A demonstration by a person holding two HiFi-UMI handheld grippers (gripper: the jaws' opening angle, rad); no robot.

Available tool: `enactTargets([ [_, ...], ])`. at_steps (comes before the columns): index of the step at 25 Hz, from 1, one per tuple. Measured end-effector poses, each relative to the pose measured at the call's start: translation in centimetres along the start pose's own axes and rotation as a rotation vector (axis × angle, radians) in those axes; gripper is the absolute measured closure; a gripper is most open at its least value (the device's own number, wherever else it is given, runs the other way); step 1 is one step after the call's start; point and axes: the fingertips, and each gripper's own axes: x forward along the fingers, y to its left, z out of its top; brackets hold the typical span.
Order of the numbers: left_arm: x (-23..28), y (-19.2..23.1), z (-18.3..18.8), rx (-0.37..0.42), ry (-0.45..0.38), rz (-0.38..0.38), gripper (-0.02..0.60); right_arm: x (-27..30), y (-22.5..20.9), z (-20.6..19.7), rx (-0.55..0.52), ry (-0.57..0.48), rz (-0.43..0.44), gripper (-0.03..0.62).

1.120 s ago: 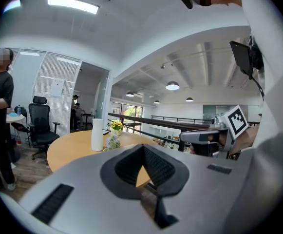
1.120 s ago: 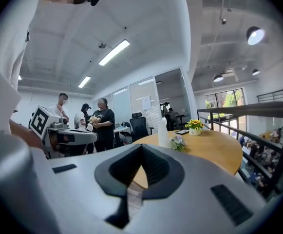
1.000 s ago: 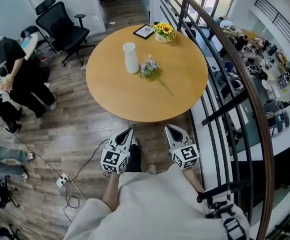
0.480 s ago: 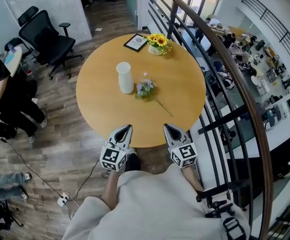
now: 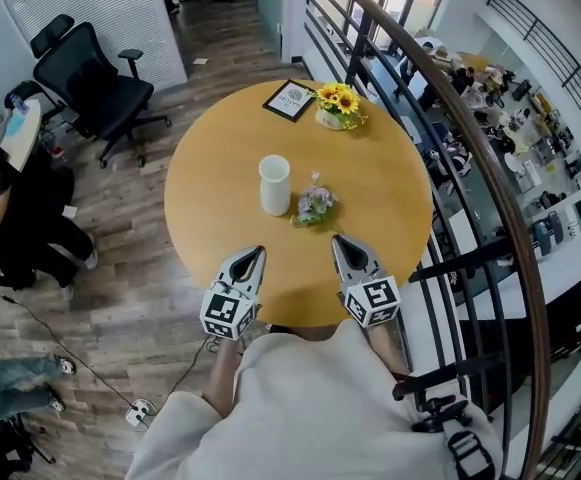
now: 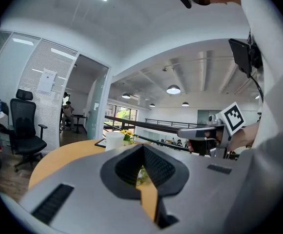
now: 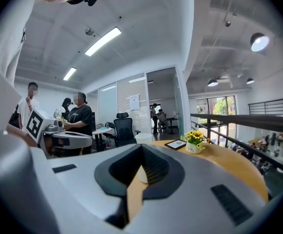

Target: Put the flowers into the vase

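The wearer's pale top (image 5: 310, 408) fills the bottom of the head view. Just ahead of it, the two tools are held side by side, pointing roughly level toward the table. The left gripper (image 5: 254, 254) has its jaws pressed together with nothing caught between them. The right gripper (image 5: 341, 240) is clenched the same way and is just as empty. Each carries its marker cube (image 5: 230, 316) close to the holding hand. Both tips hang over the near edge of the round wooden table (image 5: 220, 218).

A little beyond the right gripper's tip, the flowers (image 5: 316, 205), a small pale purple bunch, lie flat on the tabletop. They are outside the vase (image 5: 274, 184) and just to its right. The vase is white and stands upright near the middle of the table. In the left gripper view, a pale green smudge shows through the small gap behind the closed tips. It is probably the bunch, though it is too blurred to be sure. In the right gripper view, the vase shows through the matching gap.

At the table's far edge, a sunflower pot (image 5: 337, 105) stands with a dark picture frame (image 5: 290, 99) lying just beside it on the left. Past the table, a black office chair (image 5: 92, 80) stands on the wooden floor (image 5: 130, 258) at the left. A dark railing (image 5: 460, 138) curves along the right. A person in black (image 5: 15, 218) stands at the far left edge.
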Motion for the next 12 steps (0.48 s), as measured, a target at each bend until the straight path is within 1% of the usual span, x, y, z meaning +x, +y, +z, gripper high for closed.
enactTargets([
  [3,0.4,2.1,-0.5,-0.003,0.009,-0.007,0.575,2.0,0.1,-0.2,0.005,0.005,-0.01,0.586],
  [6,0.8,3.4,-0.6,-0.018,0.02,-0.012,0.575,2.9,0.2,-0.5,0.012,0.034,-0.02,0.586],
  [12,1.5,2.5,-1.2,-0.051,0.069,-0.016,0.575,1.9,-1.1,-2.0,0.058,0.107,-0.031,0.586],
])
